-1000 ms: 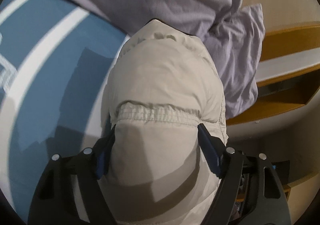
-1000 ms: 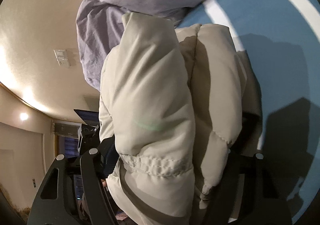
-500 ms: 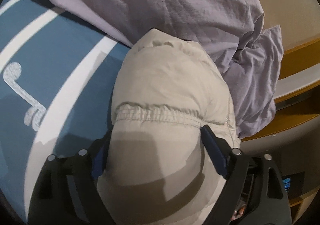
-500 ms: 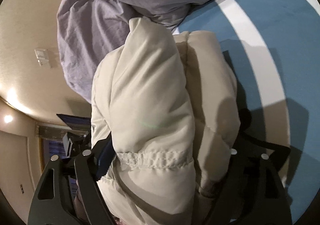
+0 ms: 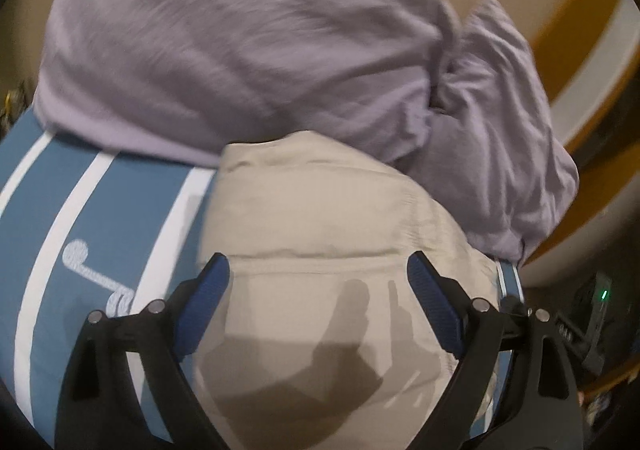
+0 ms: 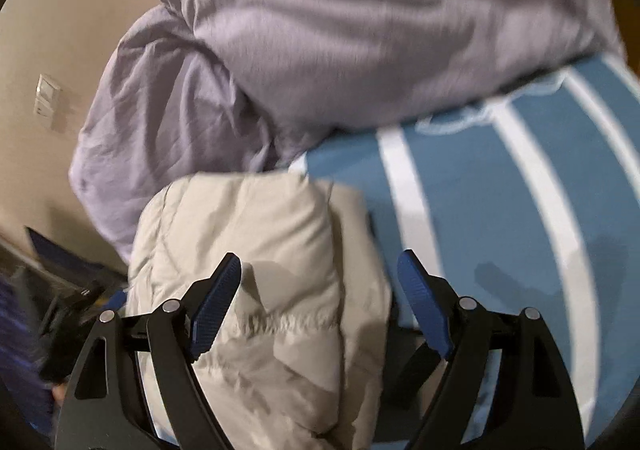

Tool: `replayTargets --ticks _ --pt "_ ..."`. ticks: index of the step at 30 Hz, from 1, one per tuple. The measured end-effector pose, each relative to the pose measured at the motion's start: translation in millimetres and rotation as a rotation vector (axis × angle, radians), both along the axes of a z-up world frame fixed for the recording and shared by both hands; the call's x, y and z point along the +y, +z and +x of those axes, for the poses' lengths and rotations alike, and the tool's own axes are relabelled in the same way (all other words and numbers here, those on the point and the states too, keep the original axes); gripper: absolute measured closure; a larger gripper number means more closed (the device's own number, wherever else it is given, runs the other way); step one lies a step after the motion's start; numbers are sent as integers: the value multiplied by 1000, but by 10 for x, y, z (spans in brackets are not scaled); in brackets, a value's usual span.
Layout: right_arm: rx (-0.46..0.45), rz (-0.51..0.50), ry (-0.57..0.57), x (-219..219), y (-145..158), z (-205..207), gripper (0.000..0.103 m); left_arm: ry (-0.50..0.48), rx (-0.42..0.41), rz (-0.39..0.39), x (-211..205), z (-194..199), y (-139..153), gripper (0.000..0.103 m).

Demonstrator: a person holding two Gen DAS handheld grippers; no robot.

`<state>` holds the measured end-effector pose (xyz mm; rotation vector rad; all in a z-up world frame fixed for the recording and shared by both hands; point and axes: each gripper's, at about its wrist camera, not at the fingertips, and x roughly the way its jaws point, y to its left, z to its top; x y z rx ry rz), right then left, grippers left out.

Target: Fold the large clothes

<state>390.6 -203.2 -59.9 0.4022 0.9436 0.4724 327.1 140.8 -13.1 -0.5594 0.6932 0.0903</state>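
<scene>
Blue striped bedding [image 5: 100,218] carries a beige puffer jacket [image 5: 320,218] beside a lilac duvet [image 5: 240,50]; left claw [image 5: 320,278] and right claw [image 6: 320,274] both spread over the jacket.

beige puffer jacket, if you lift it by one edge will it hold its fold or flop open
The beige puffer jacket would probably flop: its quilted panels bulge softly and sag. It looks light for its bulk. The smooth shell may slip against the blue striped bedsheet.

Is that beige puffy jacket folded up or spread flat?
Folded: the beige jacket sits as a thick layered bundle on the blue striped bedcover, beside the lilac duvet.
</scene>
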Motion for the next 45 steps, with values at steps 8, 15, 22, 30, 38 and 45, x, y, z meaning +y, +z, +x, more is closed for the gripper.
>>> replayTargets --ticks 8,15,22,30,38,45 --pt "-225 -124 119 392 298 -263 34 -88 -26 173 -529 71 117 13" --pt "-297 -204 183 633 246 -419 47 -92 -14 247 -630 98 54 13" --pt "-350 -289 181 719 81 -497 47 -98 -9 343 -722 88 -98 13" --pt "-318 -288 154 692 -165 -522 48 -105 -15 376 -812 69 -203 11" --pt "-297 -271 144 685 -305 -505 48 -103 -24 397 -858 56 -306 11" --pt "-271 -257 143 686 -336 -466 47 -100 -18 407 -881 82 -337 11"
